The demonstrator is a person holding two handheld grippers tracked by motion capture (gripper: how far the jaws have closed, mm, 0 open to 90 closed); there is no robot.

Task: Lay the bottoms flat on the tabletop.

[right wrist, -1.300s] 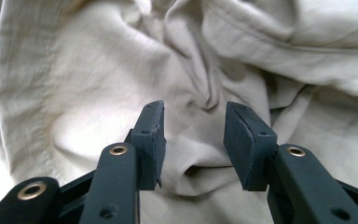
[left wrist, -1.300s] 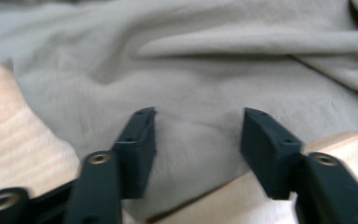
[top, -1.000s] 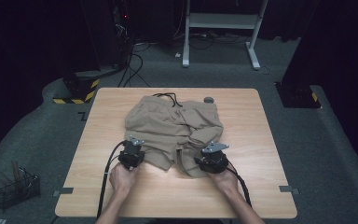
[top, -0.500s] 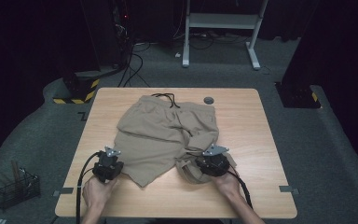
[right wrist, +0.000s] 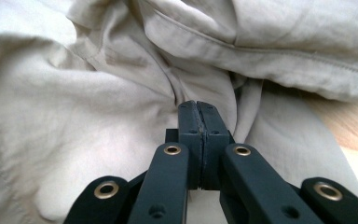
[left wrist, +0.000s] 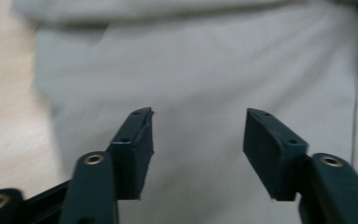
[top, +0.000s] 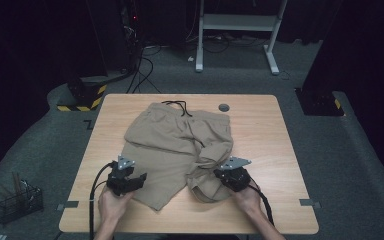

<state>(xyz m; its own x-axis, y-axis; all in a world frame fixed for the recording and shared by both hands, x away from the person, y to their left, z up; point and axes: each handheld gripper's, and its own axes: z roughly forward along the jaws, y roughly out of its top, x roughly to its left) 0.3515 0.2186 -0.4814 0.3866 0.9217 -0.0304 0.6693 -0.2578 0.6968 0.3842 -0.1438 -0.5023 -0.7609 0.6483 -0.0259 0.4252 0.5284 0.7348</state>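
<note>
A pair of khaki shorts lies spread on the wooden table, waistband away from me, with a black drawstring at the top. My left gripper hovers over the flattened left leg, jaws wide open; in the left gripper view nothing sits between the gripper pads, just smooth cloth below. My right gripper is at the bunched right leg. In the right gripper view this gripper has its jaws pressed together, and folds of the shorts gather toward the tip.
A dark round grommet sits in the tabletop near the far edge. On the floor there is a wire basket at the left, a yellow-black striped base, cables, and a white desk frame behind.
The left gripper dragged the left leg out toward the near left corner, flattening it, then let go and shifted back right, open. The right gripper stayed on the right leg.
</note>
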